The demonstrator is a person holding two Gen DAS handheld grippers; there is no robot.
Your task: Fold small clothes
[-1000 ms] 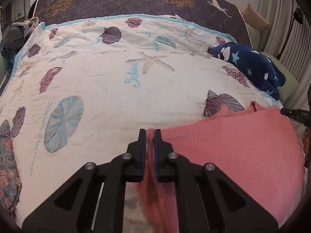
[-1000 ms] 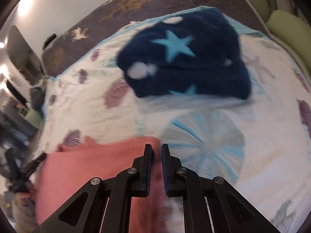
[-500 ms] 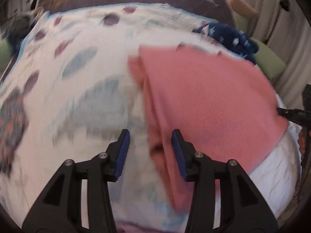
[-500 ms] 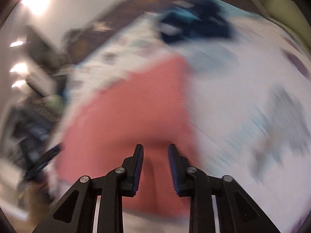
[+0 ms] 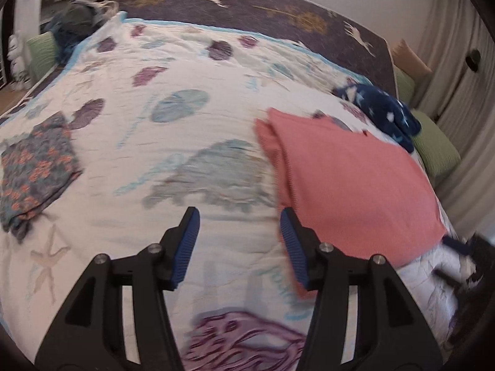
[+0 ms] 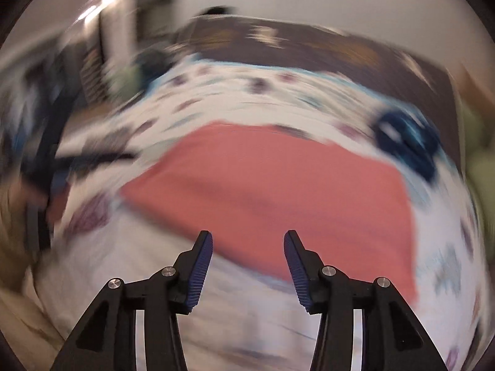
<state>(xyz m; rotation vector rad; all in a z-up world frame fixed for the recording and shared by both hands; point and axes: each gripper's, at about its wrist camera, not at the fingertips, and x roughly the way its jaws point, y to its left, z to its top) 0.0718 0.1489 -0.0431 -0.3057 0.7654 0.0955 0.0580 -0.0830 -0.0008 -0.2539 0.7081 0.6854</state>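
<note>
A folded salmon-pink garment (image 5: 349, 182) lies flat on the bed's seashell quilt (image 5: 173, 99); in the right wrist view it (image 6: 278, 185) fills the middle, blurred by motion. My left gripper (image 5: 239, 241) is open and empty, held above the quilt just left of the garment's near edge. My right gripper (image 6: 248, 259) is open and empty, held above the garment's near edge. The right gripper shows blurred in the left wrist view (image 5: 464, 256) past the garment's right corner.
A folded floral dark garment (image 5: 34, 160) lies at the quilt's left. A navy star-patterned fleece (image 5: 380, 108) sits at the back right beside green pillows (image 5: 433, 145). A dark deer-print blanket (image 5: 247, 6) covers the bed's far end. Clothes are piled at the far left (image 5: 77, 18).
Both grippers were shut on the pink garment's edge one second ago; they have opened, let it go and drawn back. The garment now lies folded over on the quilt.
</note>
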